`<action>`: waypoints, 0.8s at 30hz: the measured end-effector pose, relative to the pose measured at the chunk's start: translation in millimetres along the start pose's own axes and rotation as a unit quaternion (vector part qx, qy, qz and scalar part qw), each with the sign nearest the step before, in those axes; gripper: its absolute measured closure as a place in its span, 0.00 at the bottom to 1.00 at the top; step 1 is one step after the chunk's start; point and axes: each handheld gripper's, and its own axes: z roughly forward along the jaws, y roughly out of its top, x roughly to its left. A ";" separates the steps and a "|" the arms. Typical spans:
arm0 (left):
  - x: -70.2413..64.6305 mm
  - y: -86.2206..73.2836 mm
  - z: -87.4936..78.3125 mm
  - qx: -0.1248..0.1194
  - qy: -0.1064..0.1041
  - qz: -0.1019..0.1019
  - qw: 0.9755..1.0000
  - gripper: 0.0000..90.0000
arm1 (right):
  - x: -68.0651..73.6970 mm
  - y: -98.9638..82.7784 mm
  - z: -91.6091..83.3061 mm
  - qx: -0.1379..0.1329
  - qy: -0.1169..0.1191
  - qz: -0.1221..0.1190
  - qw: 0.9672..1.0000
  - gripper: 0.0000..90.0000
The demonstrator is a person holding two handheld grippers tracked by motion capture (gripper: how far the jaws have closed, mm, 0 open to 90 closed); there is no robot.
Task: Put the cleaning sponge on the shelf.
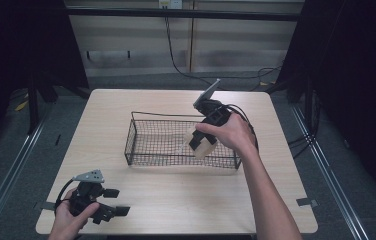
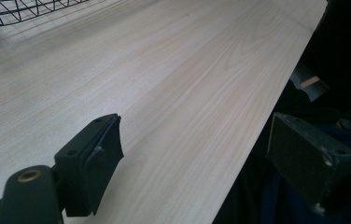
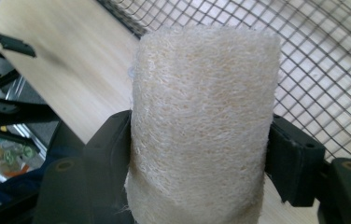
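A cream loofah sponge [image 3: 204, 121], a fibrous cylinder, stands between the jaws of my right gripper [image 3: 201, 154], which press on both its sides. From above, the loofah sponge [image 1: 203, 147] hangs over the right end of a black wire basket [image 1: 146, 145], held by the right gripper [image 1: 201, 142] that points down toward me. My left gripper [image 1: 115, 201] rests near the table's front left corner, jaws wide apart. In the left gripper view its fingers [image 2: 92, 161] frame bare wood, with nothing between them.
The light wooden table [image 1: 176, 200] carries the basket in its middle. A corner of the basket [image 2: 5, 11] shows at the top left of the left gripper view. Dark curtains stand at both sides, and cables trail on the floor behind the table.
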 end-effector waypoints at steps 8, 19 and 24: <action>-0.2 0.0 0.0 -0.001 0.000 -0.002 1.000 0.20 | -20.5 -0.3 2.1 -0.009 -0.016 0.046 0.999 0.34; 0.0 0.0 0.0 0.000 0.000 0.000 1.000 0.20 | -36.2 -2.4 6.3 -0.026 -0.042 0.077 0.996 0.34; -0.2 -0.2 0.1 -0.001 -0.001 -0.003 1.000 0.20 | -47.4 -5.4 12.1 -0.026 -0.052 0.100 0.993 0.34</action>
